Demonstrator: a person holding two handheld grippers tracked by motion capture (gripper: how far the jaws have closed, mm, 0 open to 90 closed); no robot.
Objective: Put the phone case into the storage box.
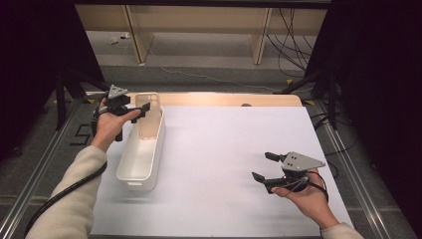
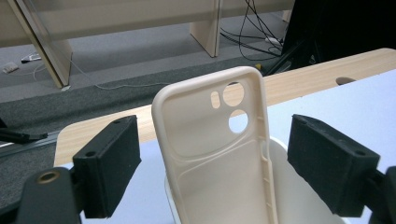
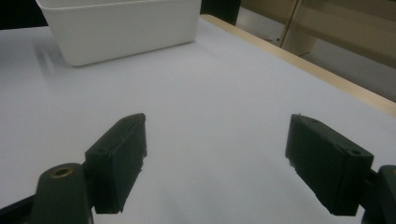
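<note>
My left hand-held gripper [image 1: 144,110] sits at the far left of the counter [image 1: 234,144], over the far end of the white bin [image 1: 142,154]. Jaws are released, standing wide apart. In the left gripper view the two black pads [image 2: 109,163] flank a cream phone case [image 2: 219,149] with clear gaps on both sides; neither pad touches it. The phone case stands on end in the far end of the white bin, tilted back a little, camera cutouts at the top, hollow inner side facing my left gripper. In the high view I see it leaning at the bin's far wall [image 1: 148,115].

My right hand-held gripper [image 1: 263,167] is at the near right, well apart from the bin, jaws pointing left. Also released, grasping nothing: the right gripper view shows its pads [image 3: 119,161] spread over bare white counter surface [image 3: 210,116], with the bin [image 3: 121,28] far off at the upper left.

Wooden edge of the counter [image 1: 224,98] runs along the far side.
</note>
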